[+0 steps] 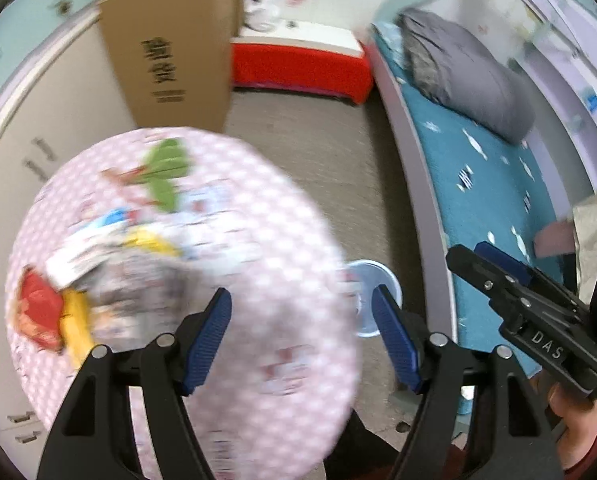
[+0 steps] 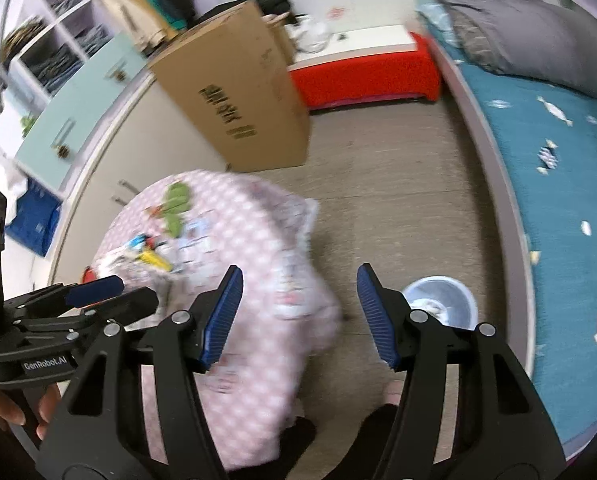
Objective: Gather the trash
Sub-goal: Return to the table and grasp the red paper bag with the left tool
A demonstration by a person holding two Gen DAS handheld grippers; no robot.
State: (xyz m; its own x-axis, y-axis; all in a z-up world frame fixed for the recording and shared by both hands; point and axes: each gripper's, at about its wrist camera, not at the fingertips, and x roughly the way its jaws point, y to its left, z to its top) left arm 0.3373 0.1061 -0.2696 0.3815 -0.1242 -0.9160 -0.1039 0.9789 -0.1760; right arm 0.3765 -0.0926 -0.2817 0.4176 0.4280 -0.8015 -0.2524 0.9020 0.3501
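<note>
jaws of left gripper [image 1: 302,336] wide and empty, right gripper [image 2: 298,312] likewise, above pink trash bag [image 1: 226,248]

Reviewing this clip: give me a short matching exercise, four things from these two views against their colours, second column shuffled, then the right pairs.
Things:
1. cardboard box
2. low bench
3. bedspread
4. small bin

Colours:
A. teal with small pale motifs
B. pale blue, round, standing on the floor by the bed
C. brown with dark print on its side
D. red with a white top

Pairs: 1-C, 2-D, 3-A, 4-B
</note>
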